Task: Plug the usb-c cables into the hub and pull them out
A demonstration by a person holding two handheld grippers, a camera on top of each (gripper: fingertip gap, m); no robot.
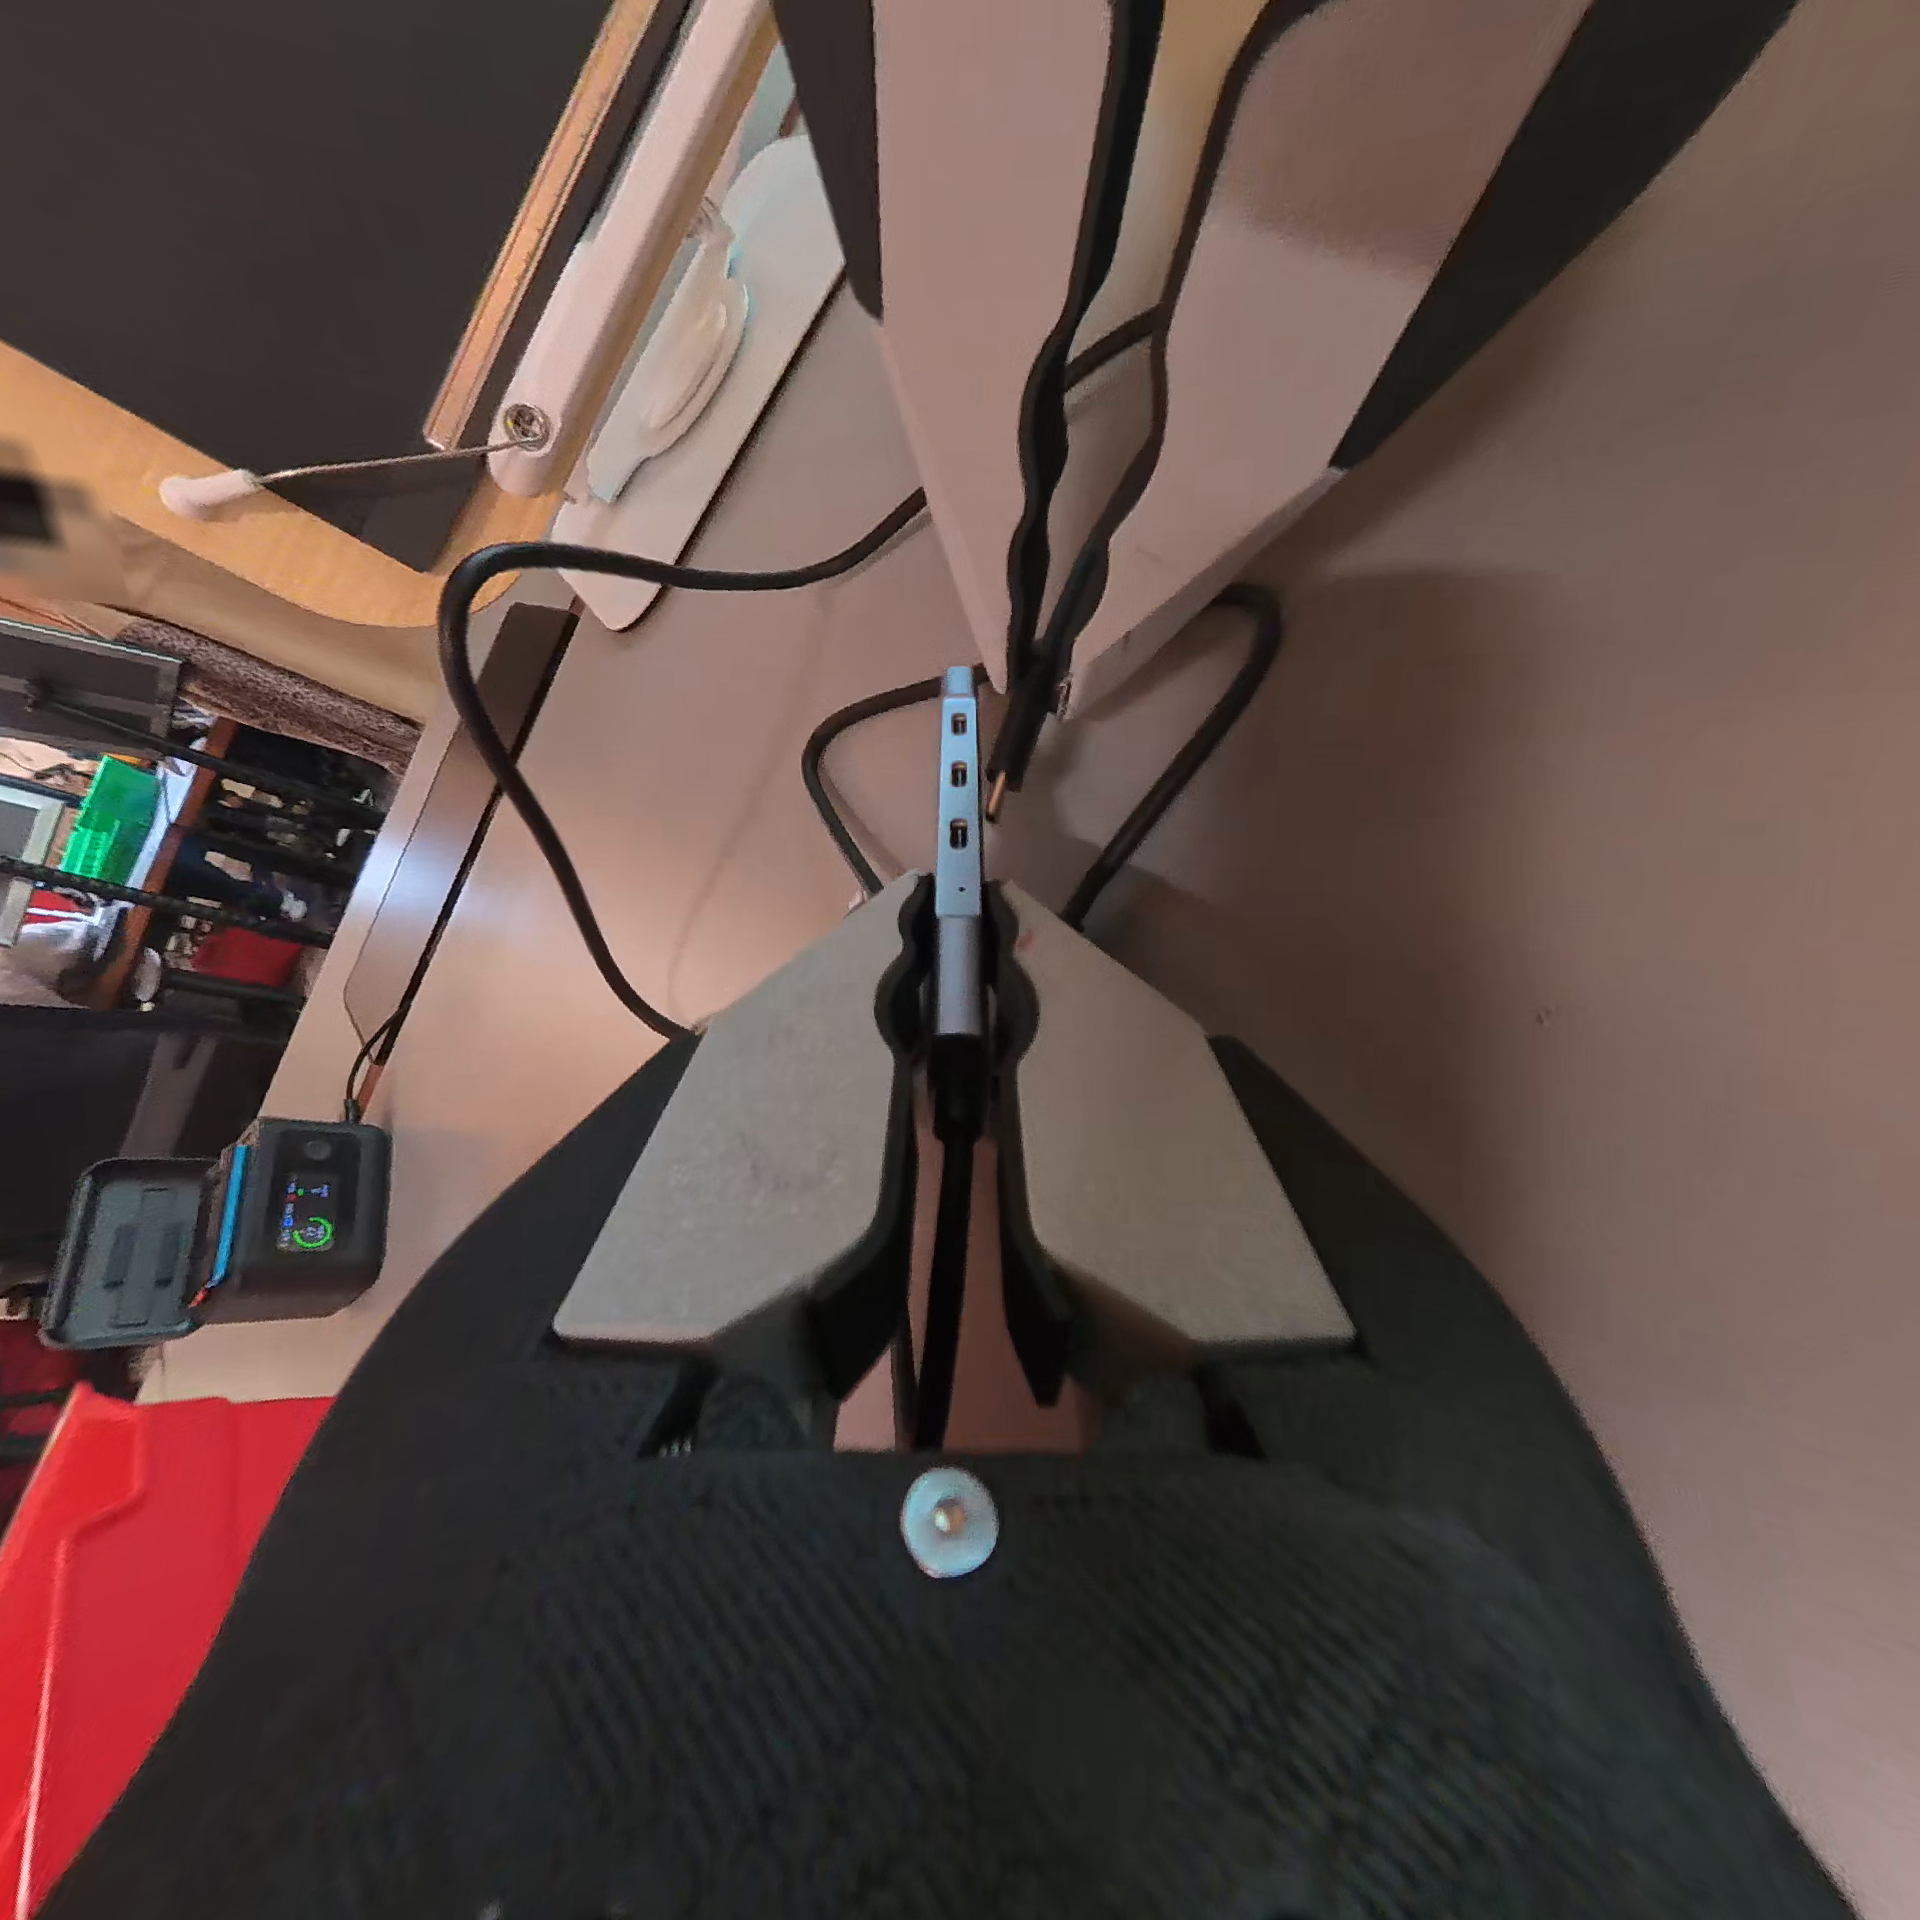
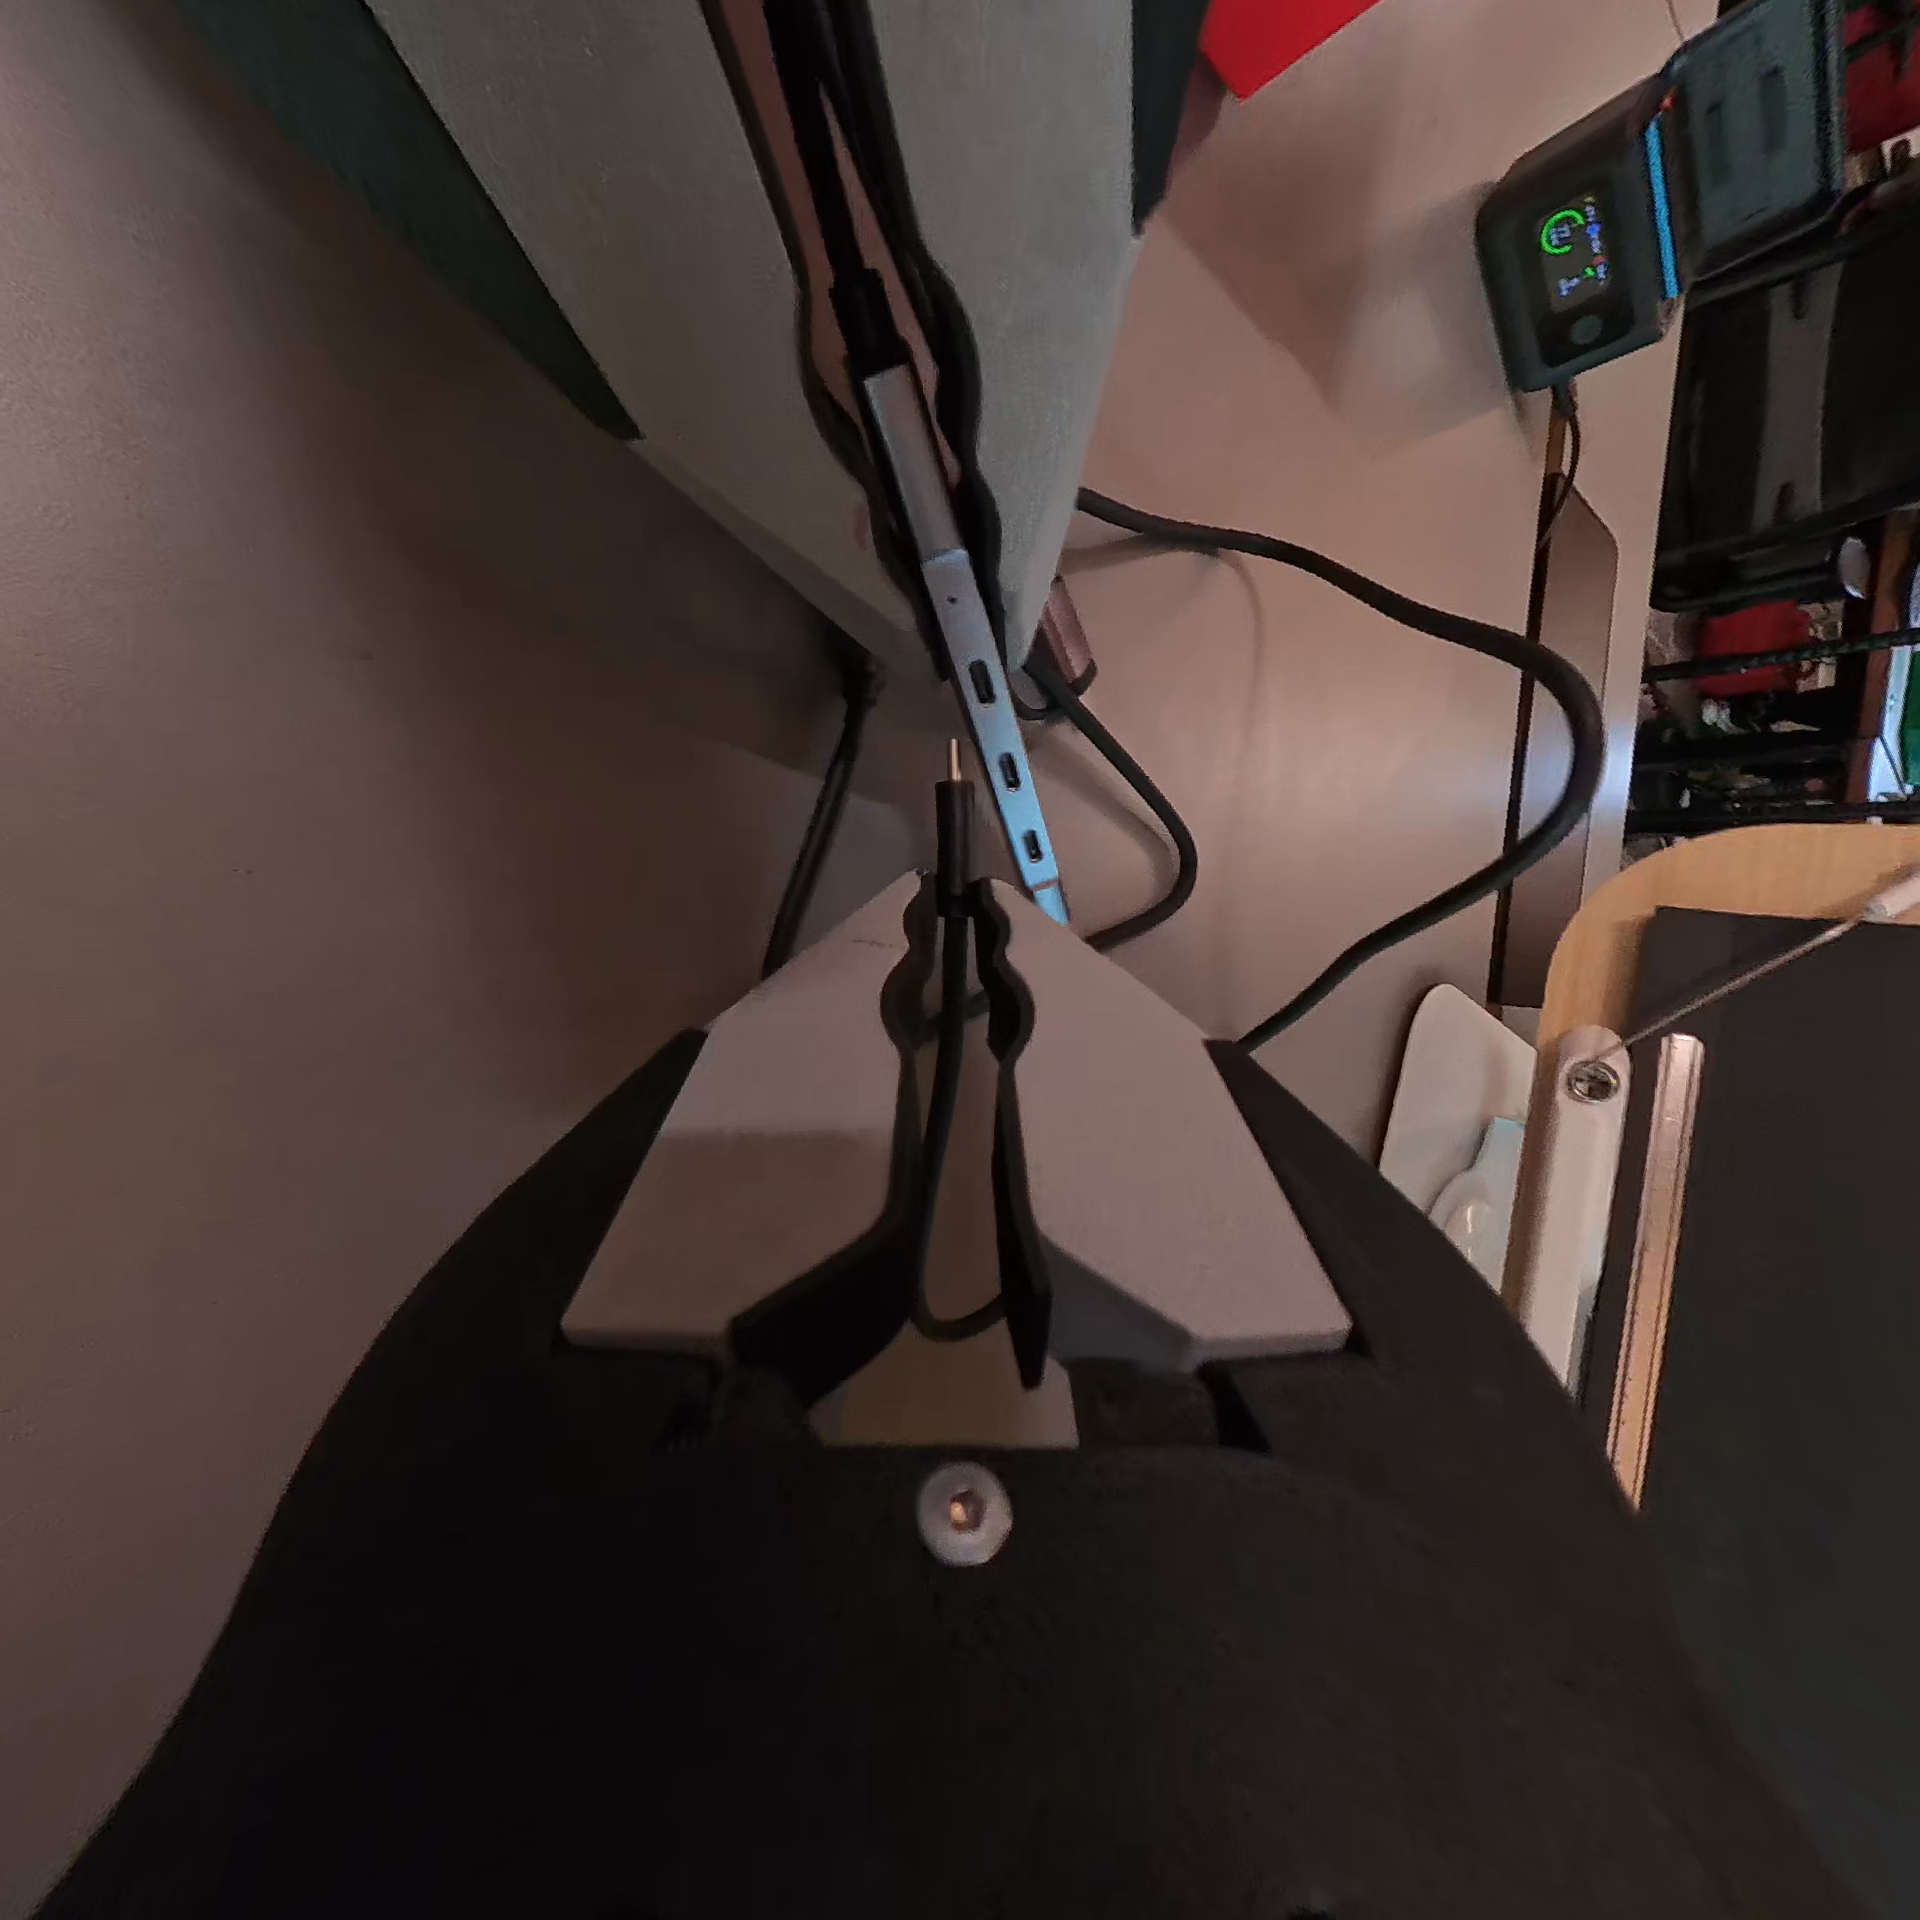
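Left hand-held gripper (image 1: 956,904) clenched on the near end of the grey hub (image 1: 958,790), holding it out ahead of the fingertips, edge-on, three ports facing the other tool. All three ports empty as far as visible. Right hand-held gripper (image 2: 951,894) clamped on a black usb-c cable (image 2: 948,831) just behind its plug, metal tip jutting forward of the fingertips, close beside the hub's port row but apart from it, not yet lined up with any socket. Slack of the cable looping back between the fingers. Further black cables (image 1: 540,790) trailing across the bench (image 1: 1558,935) beyond both tools. Judged early or between cycles: nothing seated now; insertion and pull-out left.
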